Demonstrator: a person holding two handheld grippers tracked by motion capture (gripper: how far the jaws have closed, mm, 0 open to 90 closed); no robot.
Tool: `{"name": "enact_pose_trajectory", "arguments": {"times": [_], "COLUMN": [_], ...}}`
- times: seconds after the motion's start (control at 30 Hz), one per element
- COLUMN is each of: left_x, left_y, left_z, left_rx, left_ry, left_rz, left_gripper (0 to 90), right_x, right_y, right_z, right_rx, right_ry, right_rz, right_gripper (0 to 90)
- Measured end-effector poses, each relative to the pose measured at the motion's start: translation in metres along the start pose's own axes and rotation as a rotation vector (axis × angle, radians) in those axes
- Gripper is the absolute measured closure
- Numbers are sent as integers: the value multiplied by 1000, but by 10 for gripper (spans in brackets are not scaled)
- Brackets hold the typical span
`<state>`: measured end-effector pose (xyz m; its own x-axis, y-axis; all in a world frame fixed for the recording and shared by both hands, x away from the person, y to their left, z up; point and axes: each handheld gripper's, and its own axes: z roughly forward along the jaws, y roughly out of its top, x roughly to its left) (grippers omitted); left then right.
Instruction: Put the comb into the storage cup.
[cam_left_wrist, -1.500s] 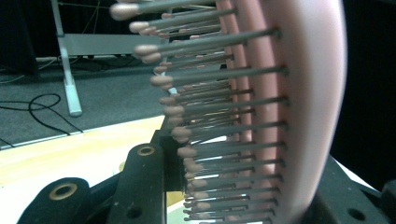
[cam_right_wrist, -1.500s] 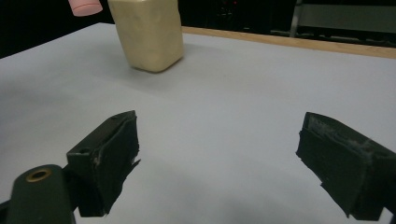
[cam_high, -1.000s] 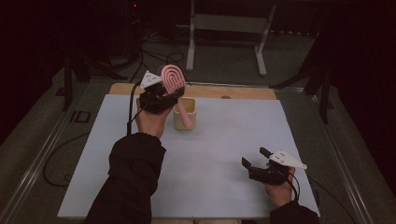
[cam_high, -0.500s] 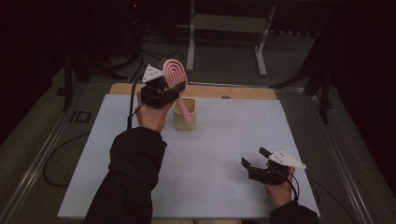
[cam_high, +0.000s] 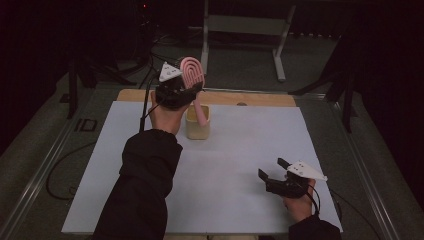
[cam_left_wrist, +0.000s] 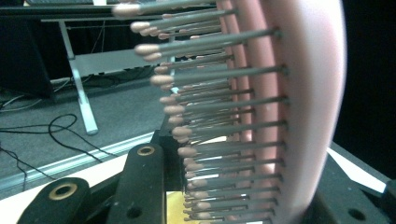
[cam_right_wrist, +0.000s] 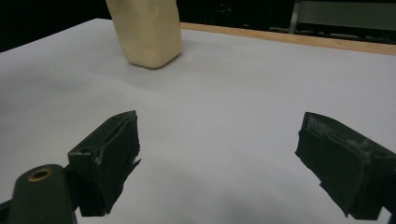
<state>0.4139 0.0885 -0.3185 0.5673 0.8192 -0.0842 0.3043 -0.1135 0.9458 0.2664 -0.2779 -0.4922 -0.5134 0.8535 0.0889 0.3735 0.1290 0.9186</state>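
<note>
High view: the left gripper (cam_high: 186, 92) is raised over the far part of the white table (cam_high: 240, 165), its jaws closed on a pink hairbrush (cam_high: 194, 85). The brush's oval head stands above the gripper, and its handle runs down from the jaws into a cream cup (cam_high: 198, 122) that stands just beside and below the gripper, on its right. The right gripper (cam_high: 272, 175) sits low near the table's near right corner, well apart from the cup, its jaws spread and holding nothing.

Left gripper view: the hairbrush (cam_left_wrist: 299, 107) head rises close ahead of the jaws, its rows of round-tipped bristles (cam_left_wrist: 210, 93) pointing left across the frame. A black jaw shows at lower left; the grip point itself is hidden behind the brush.

Right gripper view: the right gripper (cam_right_wrist: 217, 161) has its two black jaws wide apart over bare white table (cam_right_wrist: 243, 93), nothing between them. The cup (cam_right_wrist: 147, 30) stands farther ahead, to the left of the jaws.
</note>
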Motion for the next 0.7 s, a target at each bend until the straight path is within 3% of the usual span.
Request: {"name": "enact_pose_trajectory", "arguments": {"times": [0.27,0.7], "left_x": [2,13], "left_y": [3,3], "left_z": [5,8], "left_rx": [-3,-23], "left_ry": [12,80], "left_rz": [11,-20], "left_gripper": [628,628], "right_x": [0,0], "right_y": [0,0], "right_z": [0,1], "right_rx": [0,0], "right_ry": [0,1], "right_rz": [0,1], "right_gripper": [128,129]}}
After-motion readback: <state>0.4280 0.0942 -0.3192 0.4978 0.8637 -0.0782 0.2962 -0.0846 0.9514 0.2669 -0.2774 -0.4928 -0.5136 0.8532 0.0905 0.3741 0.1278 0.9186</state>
